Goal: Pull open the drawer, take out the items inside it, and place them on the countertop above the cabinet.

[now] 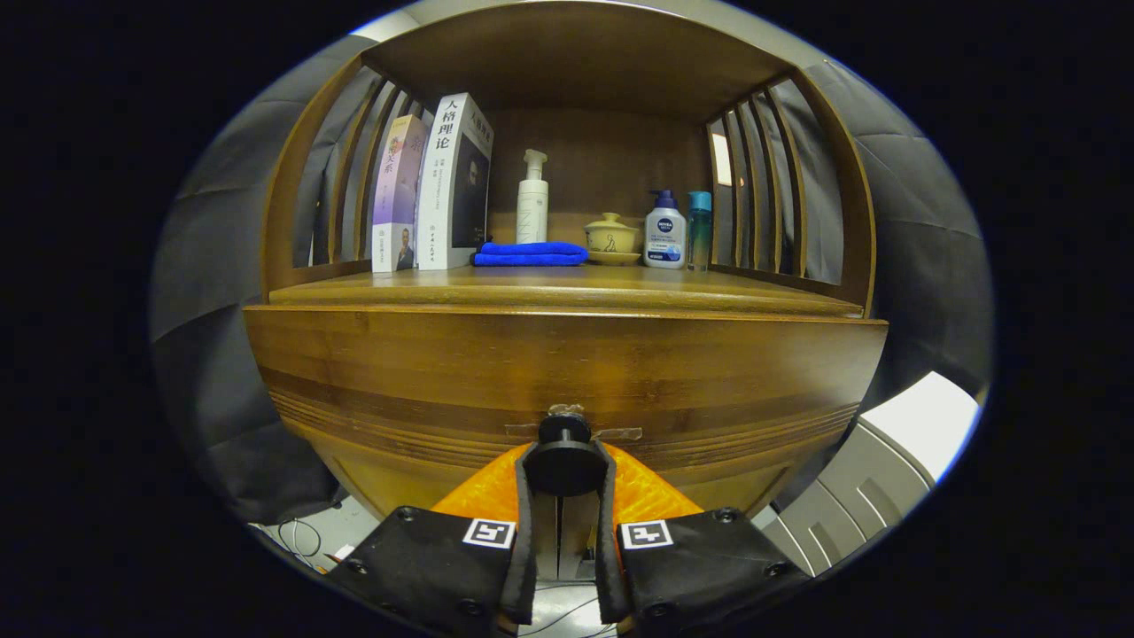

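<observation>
Since the drawer front [567,372] looks flush with the cabinet, stage: opening barely begun.
Gripper [564,465]: fingers clamped on the round knob [565,456] at the drawer's middle.
Items: hidden inside.
Countertop [567,288]: awaits them.
Left: pull, unload, place.

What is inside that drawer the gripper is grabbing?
Nothing can be seen: the drawer is closed, its wooden front hiding the contents. The gripper clasps its round knob.

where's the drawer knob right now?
In the gripper view the round drawer knob sits between the two fingers, which close on it, on the wooden drawer front below the countertop.
</observation>
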A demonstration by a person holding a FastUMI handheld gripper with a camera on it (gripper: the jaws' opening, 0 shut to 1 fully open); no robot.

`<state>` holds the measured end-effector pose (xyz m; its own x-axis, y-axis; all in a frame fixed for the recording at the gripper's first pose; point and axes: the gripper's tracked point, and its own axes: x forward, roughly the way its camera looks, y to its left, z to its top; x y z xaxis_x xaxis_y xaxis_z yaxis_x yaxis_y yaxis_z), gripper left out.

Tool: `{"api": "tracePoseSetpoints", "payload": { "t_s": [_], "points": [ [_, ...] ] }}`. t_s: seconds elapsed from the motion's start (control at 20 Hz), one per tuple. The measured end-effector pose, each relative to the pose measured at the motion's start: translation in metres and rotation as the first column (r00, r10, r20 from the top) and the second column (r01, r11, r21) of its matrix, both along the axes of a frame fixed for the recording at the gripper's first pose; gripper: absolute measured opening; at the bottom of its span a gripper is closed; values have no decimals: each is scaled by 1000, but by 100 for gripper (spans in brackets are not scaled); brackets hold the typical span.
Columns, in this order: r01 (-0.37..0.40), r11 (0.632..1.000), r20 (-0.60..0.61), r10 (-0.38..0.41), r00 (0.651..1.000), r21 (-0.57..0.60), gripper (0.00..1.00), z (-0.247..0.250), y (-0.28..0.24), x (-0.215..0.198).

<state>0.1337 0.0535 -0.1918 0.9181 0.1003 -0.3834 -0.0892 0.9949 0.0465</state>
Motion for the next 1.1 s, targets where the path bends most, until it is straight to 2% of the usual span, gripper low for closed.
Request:
{"api": "tracePoseSetpoints", "payload": {
  "t_s": [0.35, 0.5, 1.1],
  "points": [
    [11, 1000, -19, -11, 1000, 23, 29, 5, 0, -30],
    [6, 1000, -21, -6, 1000, 11, 30, 6, -4, -55],
    [-1, 1000, -26, 1, 1000, -6, 29, 11, -15, -100]
  ]
}}
